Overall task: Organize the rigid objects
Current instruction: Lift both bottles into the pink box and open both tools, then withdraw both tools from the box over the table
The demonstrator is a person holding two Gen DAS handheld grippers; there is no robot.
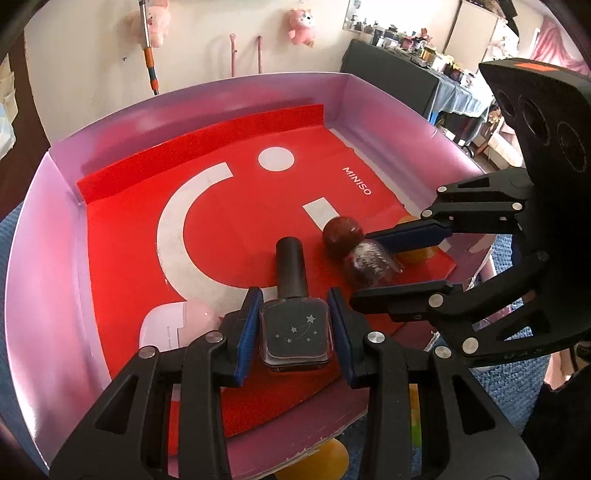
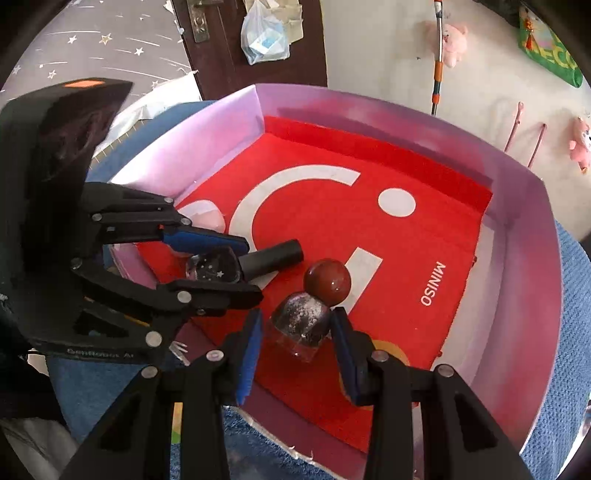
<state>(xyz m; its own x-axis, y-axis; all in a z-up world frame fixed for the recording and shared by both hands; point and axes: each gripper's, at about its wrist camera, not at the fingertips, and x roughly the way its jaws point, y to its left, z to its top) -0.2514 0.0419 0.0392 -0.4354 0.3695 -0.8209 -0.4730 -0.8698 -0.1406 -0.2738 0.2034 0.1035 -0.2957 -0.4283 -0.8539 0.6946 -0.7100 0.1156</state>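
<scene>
Nail polish bottle clamped, left gripper angled down

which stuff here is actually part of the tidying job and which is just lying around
Part of the job:
- dark square nail polish bottle with star print, in left tool
- clear bottle with round brown cap, in right tool
- pink-walled box with red liner

Lying about:
- pink plush toys on the wall
- plastic bag on the door

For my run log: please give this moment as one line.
left gripper: shut on nail polish bottle | right gripper: shut on glittery bottle | both over tray
</scene>
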